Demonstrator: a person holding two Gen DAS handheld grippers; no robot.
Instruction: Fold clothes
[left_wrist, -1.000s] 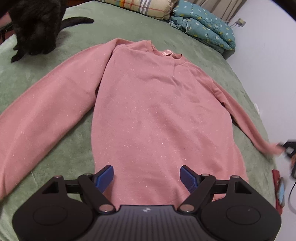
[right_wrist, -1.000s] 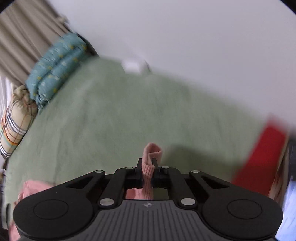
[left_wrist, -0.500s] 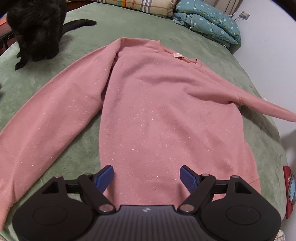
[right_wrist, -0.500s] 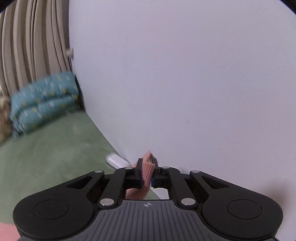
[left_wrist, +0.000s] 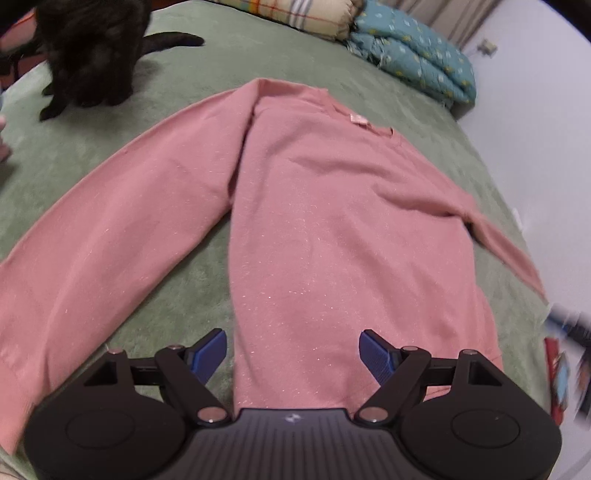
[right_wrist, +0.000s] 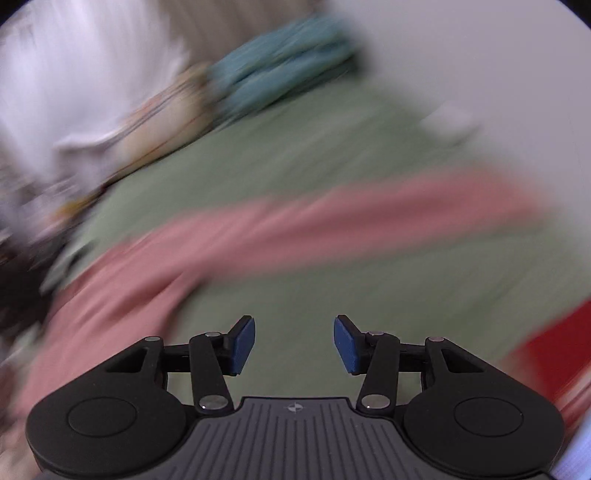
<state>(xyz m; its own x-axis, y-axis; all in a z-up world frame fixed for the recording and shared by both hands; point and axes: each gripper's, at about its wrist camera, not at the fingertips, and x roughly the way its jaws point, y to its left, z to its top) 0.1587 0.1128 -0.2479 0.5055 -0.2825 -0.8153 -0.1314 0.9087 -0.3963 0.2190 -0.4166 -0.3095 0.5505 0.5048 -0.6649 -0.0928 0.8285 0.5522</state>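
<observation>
A pink sweatshirt (left_wrist: 332, 229) lies flat, front down, on the green bed cover (left_wrist: 184, 295), with both sleeves spread out. My left gripper (left_wrist: 293, 350) hovers open over the hem, its blue pads apart and nothing between them. In the blurred right wrist view the right sleeve (right_wrist: 369, 221) stretches across the cover, ahead of my right gripper (right_wrist: 293, 343). Its jaws are opening, with only green cover showing between the pads.
A black cat (left_wrist: 92, 51) stands on the bed at the far left, beyond the left sleeve. A plaid pillow (left_wrist: 295, 11) and a folded teal quilt (left_wrist: 417, 66) lie at the head. A white wall (left_wrist: 546, 129) runs along the right side. A red object (right_wrist: 557, 343) sits at the bed's right edge.
My right gripper has let go of the sleeve cuff and its jaws have parted. The right sleeve now lies stretched out on the cover. The left gripper drifted slightly, still open.
</observation>
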